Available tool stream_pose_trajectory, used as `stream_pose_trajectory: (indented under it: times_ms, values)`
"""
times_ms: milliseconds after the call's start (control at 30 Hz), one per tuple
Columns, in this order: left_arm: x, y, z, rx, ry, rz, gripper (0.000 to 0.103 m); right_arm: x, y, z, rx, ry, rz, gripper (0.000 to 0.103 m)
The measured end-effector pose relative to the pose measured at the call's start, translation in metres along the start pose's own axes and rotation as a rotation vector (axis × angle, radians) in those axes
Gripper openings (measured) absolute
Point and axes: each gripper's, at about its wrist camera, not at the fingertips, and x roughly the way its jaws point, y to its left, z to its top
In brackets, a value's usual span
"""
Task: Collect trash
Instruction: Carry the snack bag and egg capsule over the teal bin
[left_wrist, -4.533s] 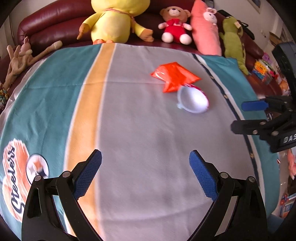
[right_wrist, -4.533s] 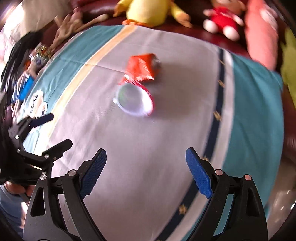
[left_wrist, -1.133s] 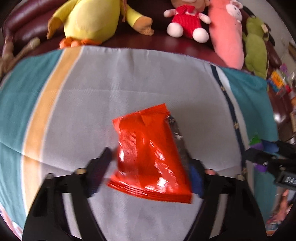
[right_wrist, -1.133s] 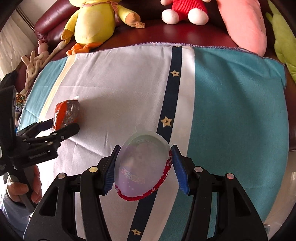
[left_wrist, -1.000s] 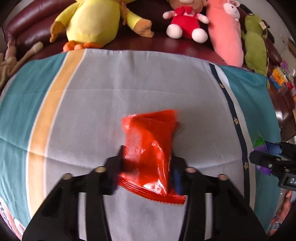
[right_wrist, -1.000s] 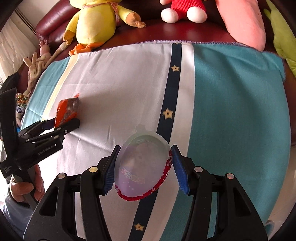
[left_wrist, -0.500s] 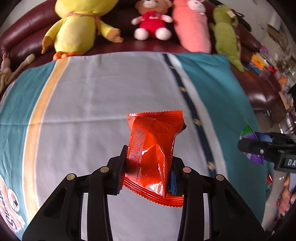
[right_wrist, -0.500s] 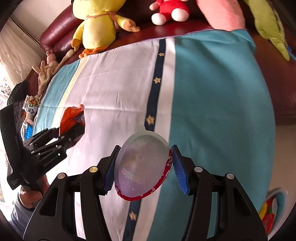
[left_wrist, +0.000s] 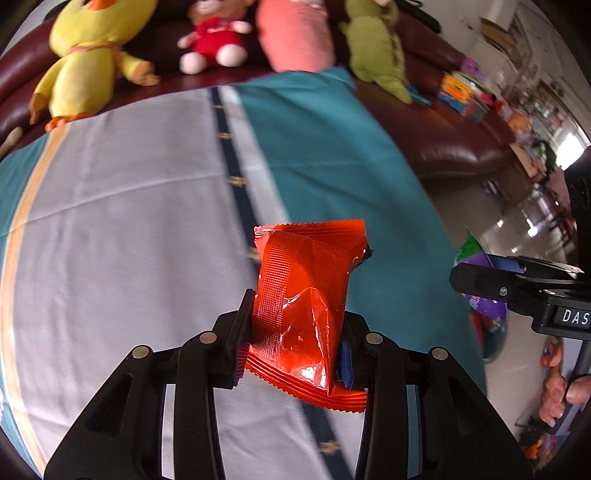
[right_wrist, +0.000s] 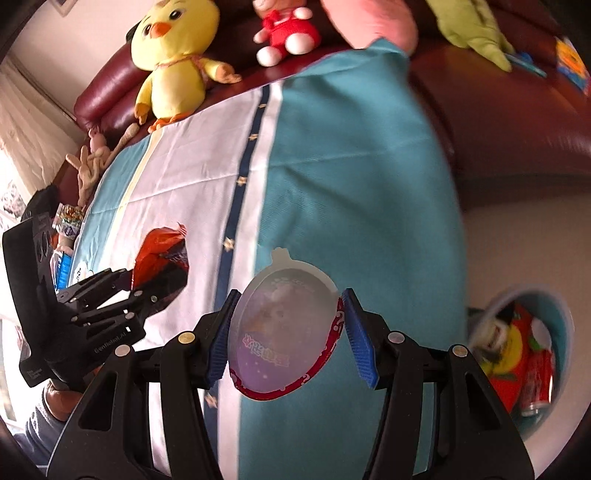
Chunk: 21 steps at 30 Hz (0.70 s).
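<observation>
My left gripper (left_wrist: 293, 350) is shut on a crumpled orange snack wrapper (left_wrist: 306, 306) and holds it above the blanket-covered table (left_wrist: 129, 221). It also shows in the right wrist view (right_wrist: 159, 254), with the left gripper (right_wrist: 129, 280) at the left. My right gripper (right_wrist: 288, 339) is shut on a clear plastic cup (right_wrist: 280, 328) with a red rim and purple print, held above the table's right edge. In the left wrist view the right gripper (left_wrist: 476, 273) shows at the right with the cup (left_wrist: 480, 295) in it.
A light blue trash bin (right_wrist: 561, 325) with cans and colourful wrappers inside stands on the floor at the lower right. A dark red sofa (left_wrist: 436, 125) with several plush toys (right_wrist: 173, 55) runs behind the table. Tiled floor (right_wrist: 517, 240) lies right of the table.
Both grippers have swung to the right with their trash still held. The table's right edge, the floor and the trash bin have come into view.
</observation>
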Motion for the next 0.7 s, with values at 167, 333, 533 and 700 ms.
stream_pose_trajectory:
  times_ms: [167, 333, 533, 700]
  values:
    - [0.006, -0.047, -0.006, 0.064, 0.019, -0.028, 0.039, -0.023, -0.03, -0.02, 0.046, -0.027, 0.001, 0.053]
    - [0.013, -0.086, -0.011, 0.118, 0.031, -0.043, 0.04, -0.048, -0.061, -0.035, 0.087, -0.068, 0.003, 0.053]
    - [0.021, -0.132, -0.012, 0.19, 0.044, -0.06, 0.04, -0.072, -0.104, -0.052, 0.158, -0.109, -0.009, 0.053]
    - [0.032, -0.17, -0.015, 0.245, 0.065, -0.078, 0.04, -0.088, -0.137, -0.068, 0.208, -0.131, -0.017, 0.053]
